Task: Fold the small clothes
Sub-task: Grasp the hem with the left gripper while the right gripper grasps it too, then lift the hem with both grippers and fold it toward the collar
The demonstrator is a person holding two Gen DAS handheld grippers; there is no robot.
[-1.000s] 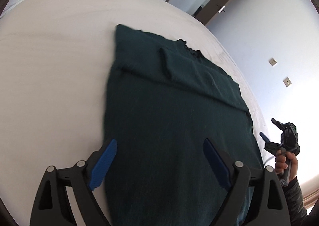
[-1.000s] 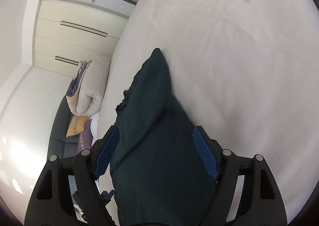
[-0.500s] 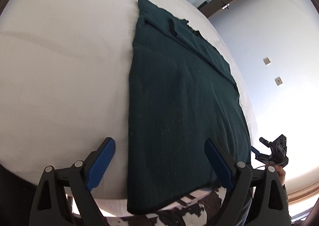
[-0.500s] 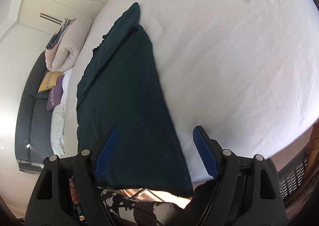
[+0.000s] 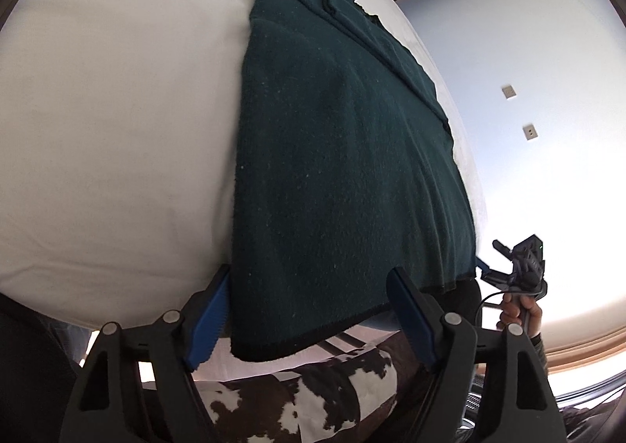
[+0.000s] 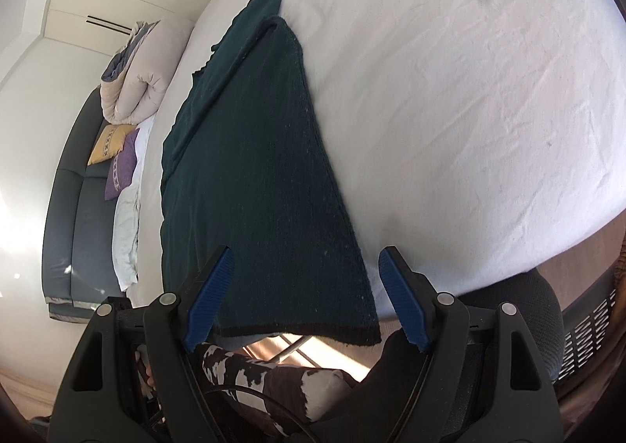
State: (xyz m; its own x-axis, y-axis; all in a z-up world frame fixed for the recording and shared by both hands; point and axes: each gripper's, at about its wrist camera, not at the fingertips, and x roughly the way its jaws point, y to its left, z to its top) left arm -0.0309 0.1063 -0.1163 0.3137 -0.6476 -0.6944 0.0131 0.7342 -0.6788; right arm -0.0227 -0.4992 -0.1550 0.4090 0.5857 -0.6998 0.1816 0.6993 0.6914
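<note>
A dark green knitted garment (image 5: 344, 153) lies flat on the white bed (image 5: 117, 122), its near hem hanging a little over the bed's front edge. It also shows in the right wrist view (image 6: 254, 177). My left gripper (image 5: 309, 319) is open, its blue pads either side of the hem's left corner, not touching it. My right gripper (image 6: 305, 300) is open at the hem's right corner, empty. The right gripper also shows in the left wrist view (image 5: 516, 267), held in a hand beside the garment's right edge.
A rolled beige duvet (image 6: 137, 71) and yellow and purple cushions (image 6: 117, 153) lie on a dark sofa (image 6: 74, 208) to the left of the bed. A cow-patterned cloth (image 5: 297, 400) is below the bed edge. A black chair (image 6: 520, 310) stands at right.
Both grippers have drawn back from over the garment to the bed's front edge. The near hem, out of sight a second ago, now shows between the open jaws.
</note>
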